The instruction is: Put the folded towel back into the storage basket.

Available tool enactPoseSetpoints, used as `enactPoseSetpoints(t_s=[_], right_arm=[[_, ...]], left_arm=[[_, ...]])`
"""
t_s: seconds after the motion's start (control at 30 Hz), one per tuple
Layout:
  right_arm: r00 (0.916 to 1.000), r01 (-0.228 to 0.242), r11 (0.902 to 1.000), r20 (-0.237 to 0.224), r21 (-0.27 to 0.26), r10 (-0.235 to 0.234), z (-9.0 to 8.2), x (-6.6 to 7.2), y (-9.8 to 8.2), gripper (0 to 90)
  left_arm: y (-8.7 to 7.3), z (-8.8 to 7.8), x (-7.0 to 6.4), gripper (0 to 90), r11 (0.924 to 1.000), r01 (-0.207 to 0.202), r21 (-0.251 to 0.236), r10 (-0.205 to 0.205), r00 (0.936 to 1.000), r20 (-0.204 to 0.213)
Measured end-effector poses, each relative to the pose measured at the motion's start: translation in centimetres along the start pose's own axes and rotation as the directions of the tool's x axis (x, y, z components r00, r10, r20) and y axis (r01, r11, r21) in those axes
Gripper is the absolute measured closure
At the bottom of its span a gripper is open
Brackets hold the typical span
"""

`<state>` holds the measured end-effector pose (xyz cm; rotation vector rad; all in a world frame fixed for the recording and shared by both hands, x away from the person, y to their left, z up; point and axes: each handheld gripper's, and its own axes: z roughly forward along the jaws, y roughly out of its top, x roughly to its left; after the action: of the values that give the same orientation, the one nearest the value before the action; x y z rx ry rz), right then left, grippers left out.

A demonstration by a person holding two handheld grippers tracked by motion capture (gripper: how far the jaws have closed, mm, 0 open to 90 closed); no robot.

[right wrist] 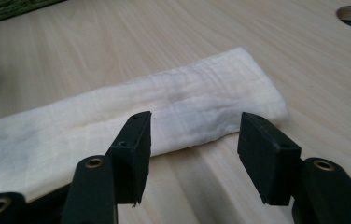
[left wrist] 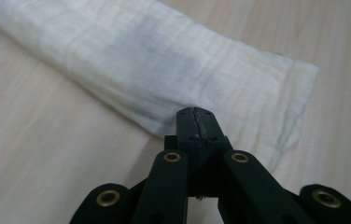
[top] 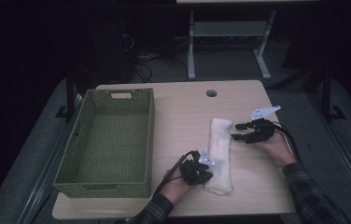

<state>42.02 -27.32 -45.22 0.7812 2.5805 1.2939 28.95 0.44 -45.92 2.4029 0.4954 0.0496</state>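
Your left tool [left wrist: 197, 122] is pinched tight on the near edge of the folded cloth [top: 220, 154] on the bench [top: 183, 112], your right tool [right wrist: 193, 135] gapes empty beside its far end, so close there next, likely to lift.

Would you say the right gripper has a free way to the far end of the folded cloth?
Probably yes: the right gripper stands open beside the cloth, its jaws facing that end, with bare table between and nothing in the way.
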Motion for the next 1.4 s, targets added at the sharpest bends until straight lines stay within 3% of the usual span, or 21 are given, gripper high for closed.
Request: enactPoseSetpoints(t_s=[0.2, 0.27, 0.33, 0.6, 0.77, 0.9, 0.97, 1.13, 1.4], right_arm=[[0.9992, 0.037, 0.9990, -0.016, 0.026, -0.036, 0.4, 0.7, 0.0, 42.1], [0.9988, 0.046, 0.9985, -0.017, 0.029, -0.045, 0.5, 0.9, -0.1, 41.9], [0.9985, 0.050, 0.9984, -0.025, 0.026, -0.049, 0.6, 1.0, 0.0, 41.9], [0.9981, 0.055, 0.9980, -0.028, 0.029, -0.055, 0.9, 1.1, 0.0, 41.6], [0.9979, 0.058, 0.9977, -0.030, 0.034, -0.057, 1.0, 1.0, 0.0, 41.6], [0.9980, 0.057, 0.9978, -0.031, 0.034, -0.056, 1.0, 1.0, 0.0, 41.6], [0.9976, 0.065, 0.9972, -0.027, 0.035, -0.065, 1.0, 0.9, -0.1, 41.6], [0.9979, 0.060, 0.9975, -0.027, 0.037, -0.059, 1.0, 0.9, -0.1, 41.5], [0.9976, 0.064, 0.9974, -0.027, 0.031, -0.064, 1.0, 0.9, -0.1, 41.6]], left_arm=[[0.5, 0.4, -1.2, 89.7, 0.9985, -0.053, 0.011, 0.053, 0.9979, 0.039], [0.6, 0.2, -1.1, 88.0, 0.9991, -0.039, -0.014, 0.040, 0.9984, 0.041], [0.9, -0.2, -0.6, 82.5, 0.9974, -0.061, -0.039, 0.062, 0.9977, 0.027], [2.5, 0.0, 0.8, 52.1, 0.9917, -0.101, -0.080, 0.105, 0.9927, 0.058], [3.3, 1.2, 1.3, 41.8, 0.9878, -0.146, -0.054, 0.150, 0.9851, 0.084], [3.7, 2.5, 1.5, 37.6, 0.9844, -0.174, -0.026, 0.175, 0.9815, 0.077], [3.7, 3.2, 1.4, 37.3, 0.9843, -0.177, -0.004, 0.176, 0.9813, 0.077], [3.6, 3.2, 1.6, 40.9, 0.9851, -0.172, -0.007, 0.172, 0.9827, 0.069], [3.6, 2.9, 1.4, 73.3, 0.9836, -0.180, -0.004, 0.180, 0.9795, 0.091]])
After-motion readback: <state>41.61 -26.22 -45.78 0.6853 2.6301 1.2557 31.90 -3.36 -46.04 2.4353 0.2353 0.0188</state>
